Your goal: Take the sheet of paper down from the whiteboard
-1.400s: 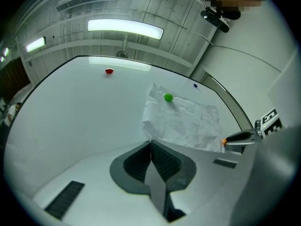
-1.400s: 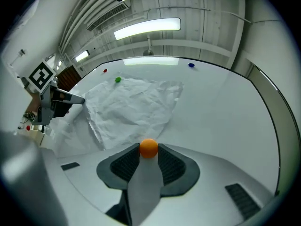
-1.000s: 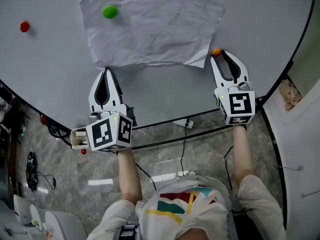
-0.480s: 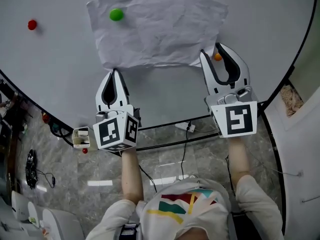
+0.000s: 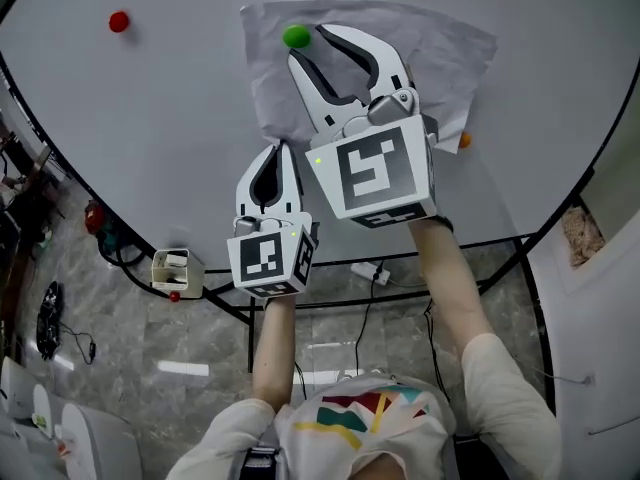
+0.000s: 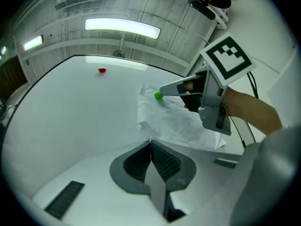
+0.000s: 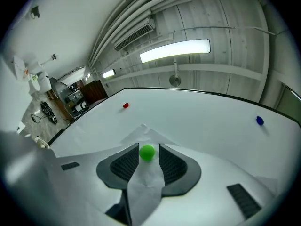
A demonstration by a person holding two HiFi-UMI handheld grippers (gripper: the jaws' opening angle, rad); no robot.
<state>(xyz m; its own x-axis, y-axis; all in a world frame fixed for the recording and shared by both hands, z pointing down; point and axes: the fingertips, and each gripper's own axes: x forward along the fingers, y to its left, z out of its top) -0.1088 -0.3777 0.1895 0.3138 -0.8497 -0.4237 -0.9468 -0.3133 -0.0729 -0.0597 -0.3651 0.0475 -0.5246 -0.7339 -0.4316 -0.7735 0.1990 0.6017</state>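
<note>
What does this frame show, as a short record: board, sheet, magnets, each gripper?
surface: whiteboard
sheet of paper: crumpled, on the board
green magnet: on the sheet's upper corner
orange magnet: beside the sheet's right edge
left gripper: shut on the sheet's lower corner
right gripper: open, jaws either side of the green magnet
spare: red magnet, blue magnet

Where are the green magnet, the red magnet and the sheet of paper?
green magnet (image 5: 296, 36), head view, its middle.
red magnet (image 5: 119, 21), head view, its middle.
sheet of paper (image 5: 452, 53), head view, bare right part.
</note>
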